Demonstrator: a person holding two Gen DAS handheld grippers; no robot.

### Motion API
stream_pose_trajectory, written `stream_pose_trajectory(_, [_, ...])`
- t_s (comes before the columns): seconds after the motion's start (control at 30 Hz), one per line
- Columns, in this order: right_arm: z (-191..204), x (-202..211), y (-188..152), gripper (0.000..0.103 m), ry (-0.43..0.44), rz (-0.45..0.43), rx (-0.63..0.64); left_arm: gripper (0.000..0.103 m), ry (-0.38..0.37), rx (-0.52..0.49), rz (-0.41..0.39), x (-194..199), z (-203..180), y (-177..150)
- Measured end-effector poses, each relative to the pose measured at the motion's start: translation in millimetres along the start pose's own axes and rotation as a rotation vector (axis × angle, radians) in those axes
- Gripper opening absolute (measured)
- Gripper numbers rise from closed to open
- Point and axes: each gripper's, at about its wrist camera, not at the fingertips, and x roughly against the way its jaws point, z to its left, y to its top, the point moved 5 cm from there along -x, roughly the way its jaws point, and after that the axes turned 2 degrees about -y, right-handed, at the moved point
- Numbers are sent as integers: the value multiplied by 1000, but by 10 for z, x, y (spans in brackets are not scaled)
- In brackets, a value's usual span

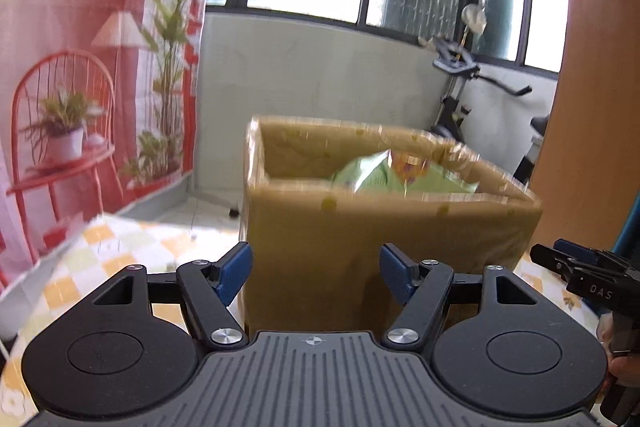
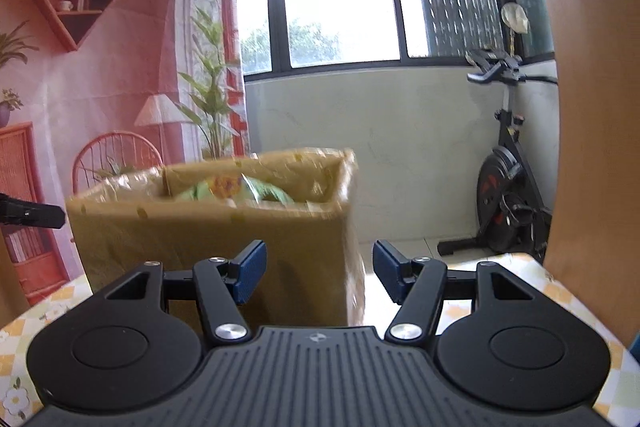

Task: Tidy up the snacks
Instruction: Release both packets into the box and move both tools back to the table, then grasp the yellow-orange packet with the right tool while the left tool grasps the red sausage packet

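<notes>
Two grippers come first in view, both empty. The left gripper [image 1: 316,273] has its jaws spread, and the right gripper [image 2: 319,273] too, with nothing between the blue pads.

Just beyond them one cardboard box [image 1: 384,239] stands on the table [image 1: 120,247], near its far edge. Its top is open. Inside I can count one green snack bag [image 1: 384,177], which reaches just above the near wall; more may lie under it, hidden.

I judge the step is the approach to the box. The next move probably calls for reaching over the near wall and closing on the bag.

Farther, one exercise bike [image 2: 504,203] stands by the window.
</notes>
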Motion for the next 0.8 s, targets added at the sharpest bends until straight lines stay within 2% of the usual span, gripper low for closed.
stream_pose_trajectory(0.13, [-86, -65, -233, 62, -23, 51, -19, 72, -7, 22, 46, -96, 3, -217])
stream_pose_trajectory(0.33, [-171, -190, -580, 62, -54, 124, -26, 72, -56, 18, 126, -315, -71, -503])
stream_pose_trajectory(0.47, [-239, -335, -826, 62, -81, 197, -16, 72, -49, 26, 177, -480, -80, -673])
stream_pose_trajectory(0.63, [-390, -532, -1046, 62, -110, 291, -62, 72, -41, 42, 215, -584, -32, -780])
stream_pose_trajectory(0.77, [-515, -707, -1119, 62, -167, 350, -95, 72, -32, 53, 232, -629, 17, -815])
stream_pose_trajectory(0.8, [-539, -750, -1134, 59, -176, 367, -101, 72, -30, 57, 236, -639, 19, -830])
